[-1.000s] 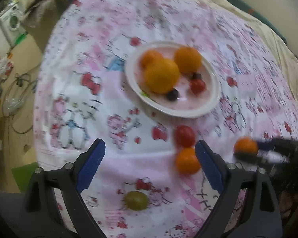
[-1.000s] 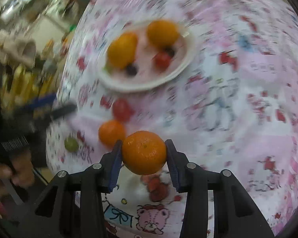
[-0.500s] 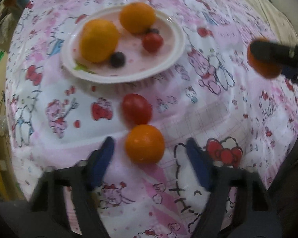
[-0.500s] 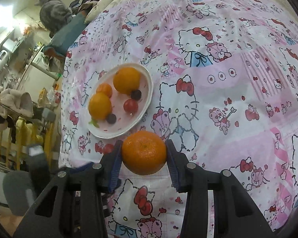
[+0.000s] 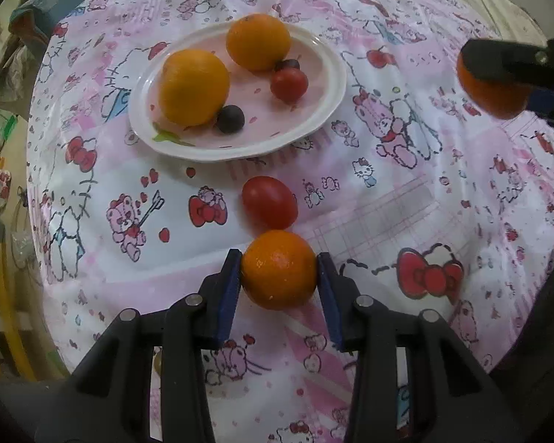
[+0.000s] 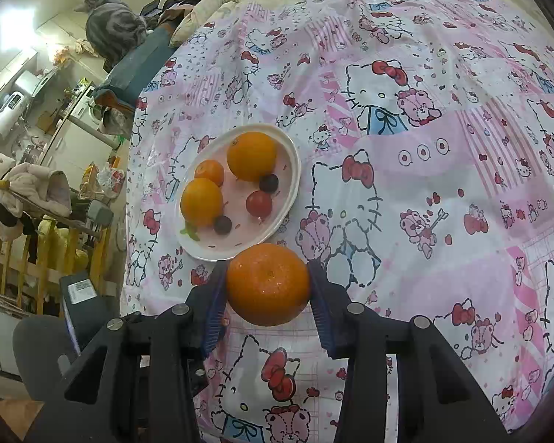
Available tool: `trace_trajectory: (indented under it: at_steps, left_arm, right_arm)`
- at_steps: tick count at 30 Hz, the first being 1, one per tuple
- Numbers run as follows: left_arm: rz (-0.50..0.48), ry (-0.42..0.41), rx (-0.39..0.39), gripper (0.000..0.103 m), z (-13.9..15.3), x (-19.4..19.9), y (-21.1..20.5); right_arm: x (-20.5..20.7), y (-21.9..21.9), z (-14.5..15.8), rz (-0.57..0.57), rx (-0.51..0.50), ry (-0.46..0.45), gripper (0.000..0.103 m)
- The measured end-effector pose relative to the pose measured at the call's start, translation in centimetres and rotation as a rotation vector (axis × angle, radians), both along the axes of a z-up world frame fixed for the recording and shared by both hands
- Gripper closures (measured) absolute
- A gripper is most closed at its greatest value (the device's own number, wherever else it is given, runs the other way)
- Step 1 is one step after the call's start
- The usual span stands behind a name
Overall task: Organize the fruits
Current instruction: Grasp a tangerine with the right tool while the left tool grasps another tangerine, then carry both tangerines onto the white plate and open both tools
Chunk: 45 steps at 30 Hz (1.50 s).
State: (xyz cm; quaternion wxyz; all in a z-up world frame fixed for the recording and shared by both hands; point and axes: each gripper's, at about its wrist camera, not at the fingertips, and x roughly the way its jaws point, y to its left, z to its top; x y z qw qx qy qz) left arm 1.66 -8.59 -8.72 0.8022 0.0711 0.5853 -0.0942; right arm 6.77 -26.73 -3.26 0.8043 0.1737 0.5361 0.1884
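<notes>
A small mandarin (image 5: 277,280) lies on the pink cartoon-print cloth. My left gripper (image 5: 279,260) has it between its blue pads; the jaws are closing and both pads touch its sides. Just beyond it lies a red tomato (image 5: 269,203). Farther off stands a white plate (image 5: 334,85) with two oranges, a small tomato and dark grapes. My right gripper (image 6: 267,277) is shut on a second mandarin (image 6: 267,289), held above the cloth just short of the plate (image 6: 296,170). The left wrist view shows that gripper (image 5: 498,62) at the right edge.
The cloth covers a bed that drops off at the left (image 6: 129,221). A grey cat (image 6: 110,29) sits beyond the far left corner. Clothes, yellow rails and a dark chair (image 6: 44,350) crowd the floor on the left.
My left gripper came down over the mandarin on the cloth and its jaws narrowed from wide apart onto it. The right gripper rose with its mandarin and now faces the plate.
</notes>
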Motion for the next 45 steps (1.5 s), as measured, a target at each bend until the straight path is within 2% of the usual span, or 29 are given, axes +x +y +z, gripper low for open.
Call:
trace_trajectory:
  at_steps: [6, 19, 24, 29, 35, 45]
  left_arm:
    - [0.01, -0.04, -0.005, 0.067, 2.4, -1.1, 1.4]
    - [0.123, -0.128, -0.064, 0.067, 7.3, 2.2, 5.9]
    - [0.135, -0.149, -0.066, 0.067, 7.8, 3.8, 7.1]
    - [0.148, -0.15, -0.082, 0.067, 7.9, 5.8, 8.0]
    - [0.144, -0.142, -0.096, 0.067, 7.4, 7.9, 8.3]
    - [0.175, -0.121, -0.119, 0.067, 5.6, 12.2, 8.7]
  right_arm:
    - [0.0, 0.0, 0.0, -0.001, -0.005, -0.003, 0.059]
    - [0.1, 0.0, 0.7, 0.002, 0.029, -0.042, 0.059]
    - [1.0, 0.1, 1.2, 0.01, 0.06, -0.059, 0.059]
    - [2.9, 0.0, 1.2, 0.013, 0.037, -0.069, 0.059]
    - [5.2, 0.5, 0.1, 0.024, 0.033, -0.031, 0.059]
    - [8.1, 3.0, -2.8, 0.091, -0.042, 0.016, 0.059]
